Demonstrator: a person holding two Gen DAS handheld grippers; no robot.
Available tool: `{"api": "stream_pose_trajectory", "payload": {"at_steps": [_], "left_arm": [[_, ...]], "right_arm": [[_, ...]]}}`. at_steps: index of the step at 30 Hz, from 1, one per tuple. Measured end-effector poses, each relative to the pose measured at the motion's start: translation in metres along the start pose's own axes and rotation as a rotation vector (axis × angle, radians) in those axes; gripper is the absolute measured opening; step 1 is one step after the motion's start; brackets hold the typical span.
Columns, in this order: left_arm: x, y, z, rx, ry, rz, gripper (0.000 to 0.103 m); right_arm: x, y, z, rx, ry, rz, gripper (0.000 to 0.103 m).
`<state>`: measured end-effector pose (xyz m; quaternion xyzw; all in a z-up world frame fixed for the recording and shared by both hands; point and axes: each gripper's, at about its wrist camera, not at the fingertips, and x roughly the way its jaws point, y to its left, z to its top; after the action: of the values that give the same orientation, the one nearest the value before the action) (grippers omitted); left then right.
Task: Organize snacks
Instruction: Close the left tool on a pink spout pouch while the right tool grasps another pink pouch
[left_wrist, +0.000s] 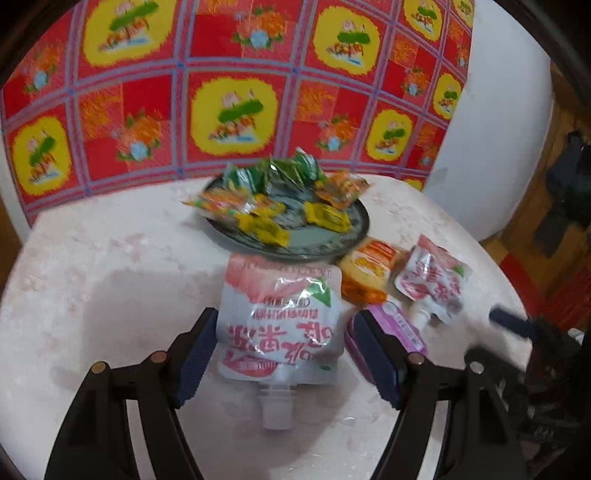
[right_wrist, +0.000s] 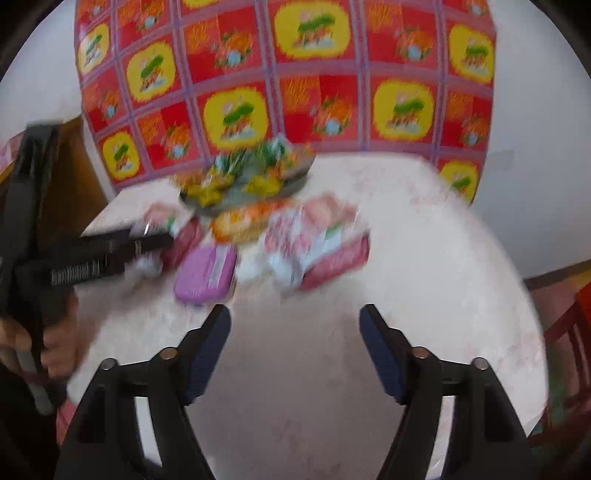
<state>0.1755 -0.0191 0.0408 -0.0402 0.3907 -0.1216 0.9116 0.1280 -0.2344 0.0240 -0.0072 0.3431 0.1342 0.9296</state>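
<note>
My left hand-held gripper (left_wrist: 284, 350) is spread wide around a white and pink drink pouch (left_wrist: 279, 321) that lies flat on the pale marbled worktop (left_wrist: 110, 280). The pouch sits between my two fingers with its spout cap pointing back toward me; the left finger (left_wrist: 194, 360) seems to touch its edge, while the right finger stands apart from it, so I have no grip on it.

Just beyond the pouch is a dark round plate (left_wrist: 332, 247), the only container here. It holds a loose heap of small wrapped candies (left_wrist: 273, 199) in green, orange and yellow; one orange wrapper overhangs the left rim. The near part of the plate is bare.

Beside the plate on the right lies an orange snack packet (left_wrist: 365, 271), and past it a second pink and white pouch (left_wrist: 434, 282) with its spout toward me. A purple packet (left_wrist: 402, 328) lies right behind my right finger.

My right hand-held gripper (right_wrist: 295, 347) hangs wide open over bare worktop, holding nothing. From its blurred view the snacks cluster ahead: the purple packet (right_wrist: 205, 273), the orange packet (right_wrist: 247, 221), pouches near a dark pink packet (right_wrist: 336, 262), and the plate of candies behind. A red and yellow patterned cloth (left_wrist: 236, 92) backs the worktop.
</note>
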Motion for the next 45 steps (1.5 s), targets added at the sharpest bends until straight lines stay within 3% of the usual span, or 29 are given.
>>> {"api": "stream_pose_trajectory", "payload": {"at_steps": [5,8,10,13,15,19,27,31,33,36,45], "left_arm": [[0.004,0.003,-0.001,-0.019,0.027,-0.001,0.073],[0.002,0.002,-0.002,-0.012,0.021,-0.021,0.073],[0.003,0.003,-0.001,-0.017,0.028,-0.034,0.073],[0.003,0.003,0.0,-0.018,0.031,-0.04,0.073],[0.003,0.003,0.0,-0.019,0.03,-0.045,0.073],[0.002,0.004,-0.001,-0.02,0.025,-0.053,0.073],[0.002,0.004,0.0,-0.02,0.026,-0.055,0.073],[0.001,0.004,0.0,-0.021,0.027,-0.056,0.073],[0.001,0.004,0.0,-0.02,0.026,-0.055,0.073],[0.002,0.004,-0.001,-0.02,0.026,-0.055,0.073],[-0.001,0.003,-0.001,-0.014,0.009,-0.069,0.073]], "right_arm": [[0.025,-0.005,0.026,0.106,0.038,-0.009,0.086],[0.035,-0.012,0.035,0.188,-0.006,-0.104,0.086],[0.042,-0.015,0.038,0.189,0.015,-0.145,0.086],[0.056,-0.021,0.037,0.208,0.079,-0.097,0.086],[0.055,-0.022,0.035,0.193,0.064,-0.081,0.071],[0.053,-0.037,0.035,0.163,0.078,-0.008,0.07],[0.049,-0.043,0.033,-0.142,0.132,0.208,0.072],[0.039,-0.062,0.041,-0.066,0.064,0.093,0.086],[0.03,-0.071,0.043,0.069,0.004,0.122,0.101],[0.032,-0.065,0.042,0.199,0.002,0.051,0.103],[0.071,-0.034,0.045,0.315,0.127,-0.283,0.103]]}}
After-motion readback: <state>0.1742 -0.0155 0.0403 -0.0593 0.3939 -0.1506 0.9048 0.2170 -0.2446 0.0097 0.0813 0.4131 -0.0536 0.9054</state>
